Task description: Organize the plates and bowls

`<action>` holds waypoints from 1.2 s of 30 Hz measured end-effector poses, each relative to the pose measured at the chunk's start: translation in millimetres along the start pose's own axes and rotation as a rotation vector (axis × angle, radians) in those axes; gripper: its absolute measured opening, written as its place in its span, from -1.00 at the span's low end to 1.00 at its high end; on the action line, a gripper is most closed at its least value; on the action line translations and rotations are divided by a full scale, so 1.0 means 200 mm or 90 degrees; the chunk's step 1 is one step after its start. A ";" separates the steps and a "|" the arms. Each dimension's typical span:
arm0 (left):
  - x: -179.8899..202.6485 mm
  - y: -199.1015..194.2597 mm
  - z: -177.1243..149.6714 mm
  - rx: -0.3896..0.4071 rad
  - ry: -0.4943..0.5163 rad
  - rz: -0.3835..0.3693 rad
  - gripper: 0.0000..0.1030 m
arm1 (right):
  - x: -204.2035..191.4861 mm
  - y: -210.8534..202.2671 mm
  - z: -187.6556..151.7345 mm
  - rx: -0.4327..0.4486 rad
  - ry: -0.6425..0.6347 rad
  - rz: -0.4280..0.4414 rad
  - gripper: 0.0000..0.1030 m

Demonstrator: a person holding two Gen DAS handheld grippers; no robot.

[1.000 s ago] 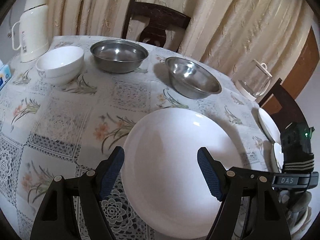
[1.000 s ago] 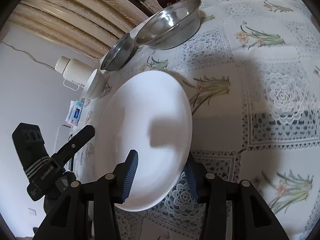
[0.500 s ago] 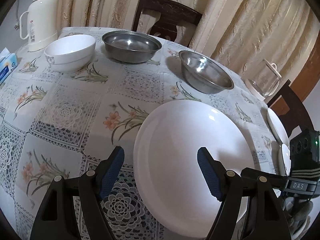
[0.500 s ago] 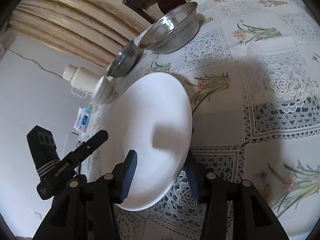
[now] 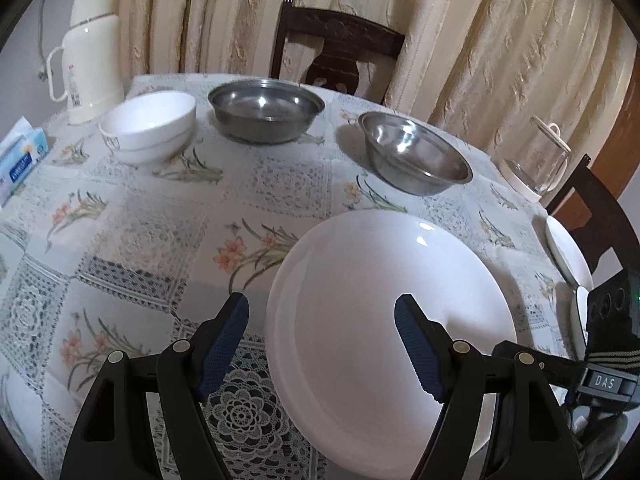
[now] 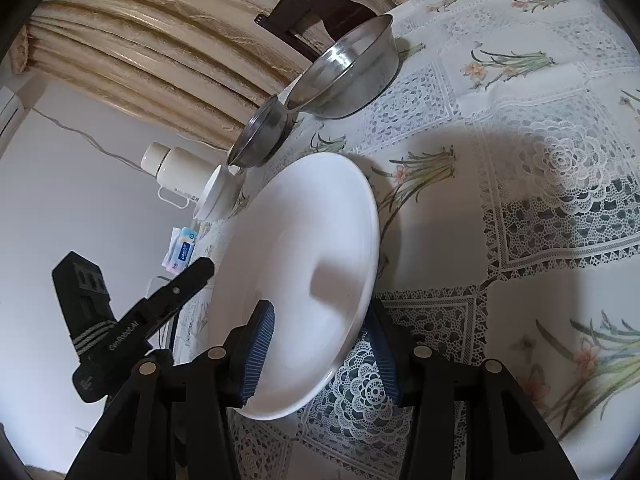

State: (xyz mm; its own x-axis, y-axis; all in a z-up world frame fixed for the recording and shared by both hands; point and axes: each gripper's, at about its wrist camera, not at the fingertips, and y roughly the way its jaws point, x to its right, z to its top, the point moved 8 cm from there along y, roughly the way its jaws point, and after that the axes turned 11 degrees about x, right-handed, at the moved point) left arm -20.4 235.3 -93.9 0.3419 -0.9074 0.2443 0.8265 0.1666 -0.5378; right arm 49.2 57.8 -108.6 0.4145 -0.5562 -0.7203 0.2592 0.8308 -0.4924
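- The right tool [image 6: 320,354] is clamped on the near rim of a large white plate [image 6: 304,264]; one blue pad lies on the plate's upper face, the other under its edge; the plate is tilted, its far part over the lace-and-flower cloth of the worktop [image 6: 540,184]
- The left tool [image 5: 322,340] hangs with its fingers spread wide and nothing between them; its right pad shows in front of the same white plate [image 5: 380,300], its left pad over the cloth; whether either pad touches the plate I cannot tell
- Farther along the worktop [image 5: 152,232] stand two steel bowls, apart from each other: a shallow steel bowl [image 5: 266,110] near the far edge and a deeper steel bowl [image 5: 414,158] to its right, closer to the plate
- Left of the shallow bowl sit stacked white bowls [image 5: 148,126], and behind them a cream thermos jug [image 5: 92,56]; a tissue pack [image 5: 20,158] lies at the left edge
- At the right edge a glass kettle [image 5: 538,164] stands, and nearer, two smaller white plates [image 5: 568,252] lie by the rim
- A dark wooden chair [image 5: 340,56] stands beyond the worktop against pale curtains [image 5: 480,40]
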 end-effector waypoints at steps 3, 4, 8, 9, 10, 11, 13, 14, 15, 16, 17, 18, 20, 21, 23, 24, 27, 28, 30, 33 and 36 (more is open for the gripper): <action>0.02 -0.02 0.02 0.011 0.006 0.002 0.48 | -0.01 0.00 0.00 0.002 -0.006 -0.008 -0.02; 0.03 -0.03 0.03 0.013 0.007 0.002 0.48 | -0.01 0.00 0.00 0.004 -0.009 -0.014 -0.02; 0.06 -0.05 0.04 0.020 0.011 -0.002 0.48 | 0.02 -0.05 0.03 0.033 -0.039 -0.064 -0.02; 0.08 -0.05 0.05 0.022 0.012 -0.005 0.48 | 0.03 -0.07 0.04 0.044 -0.041 -0.070 -0.02; 0.09 -0.06 0.05 0.022 0.012 -0.006 0.48 | 0.04 -0.09 0.05 0.054 -0.040 -0.072 -0.02; 0.10 -0.06 0.05 0.023 0.012 -0.009 0.48 | 0.05 -0.13 0.07 0.066 -0.041 -0.074 -0.02; 0.14 -0.06 0.05 0.022 0.014 -0.015 0.48 | 0.06 -0.18 0.10 0.089 -0.045 -0.081 -0.02; 0.16 -0.05 0.05 0.021 0.016 -0.019 0.48 | 0.07 -0.21 0.11 0.102 -0.048 -0.087 -0.02; 0.19 -0.05 0.05 0.019 0.019 -0.024 0.48 | 0.08 -0.25 0.12 0.117 -0.052 -0.093 -0.02; 0.22 -0.05 0.05 0.016 0.021 -0.030 0.48 | 0.09 -0.28 0.14 0.129 -0.054 -0.097 -0.02; 0.25 -0.04 0.05 0.014 0.024 -0.035 0.48 | 0.10 -0.31 0.15 0.142 -0.056 -0.102 -0.02; 0.28 -0.04 0.05 0.011 0.027 -0.043 0.48 | 0.10 -0.34 0.16 0.152 -0.057 -0.106 -0.02; 0.34 -0.03 0.05 0.009 0.033 -0.054 0.48 | 0.12 -0.39 0.19 0.174 -0.058 -0.112 -0.02; 0.38 -0.03 0.05 0.009 0.038 -0.059 0.48 | 0.14 -0.43 0.21 0.190 -0.058 -0.117 -0.02; 0.45 -0.03 0.05 0.008 0.047 -0.069 0.48 | 0.15 -0.49 0.23 0.211 -0.058 -0.123 -0.02; 0.48 -0.02 0.05 0.007 0.051 -0.075 0.48 | 0.17 -0.53 0.25 0.224 -0.058 -0.127 -0.02; 0.59 -0.01 0.05 -0.002 0.058 -0.094 0.48 | 0.20 -0.62 0.29 0.254 -0.051 -0.140 -0.02; 0.61 0.00 0.05 -0.005 0.060 -0.098 0.48 | 0.21 -0.65 0.30 0.262 -0.047 -0.143 -0.02; 0.68 0.01 0.05 -0.010 0.066 -0.108 0.48 | 0.26 -0.72 0.33 0.282 -0.035 -0.152 -0.02; 0.79 0.03 0.04 -0.017 0.076 -0.124 0.48 | 0.33 -0.84 0.39 0.310 -0.015 -0.170 -0.02; 0.89 0.06 0.04 -0.027 0.084 -0.143 0.48 | 0.43 -0.97 0.45 0.347 0.011 -0.195 -0.02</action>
State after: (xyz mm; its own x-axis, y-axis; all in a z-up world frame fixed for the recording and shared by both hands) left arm 53.7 78.7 -50.5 0.0888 -0.9629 0.2549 0.8542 -0.0580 -0.5167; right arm 112.5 -149.5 -30.3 0.2378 -0.7672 -0.5957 0.7735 0.5205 -0.3616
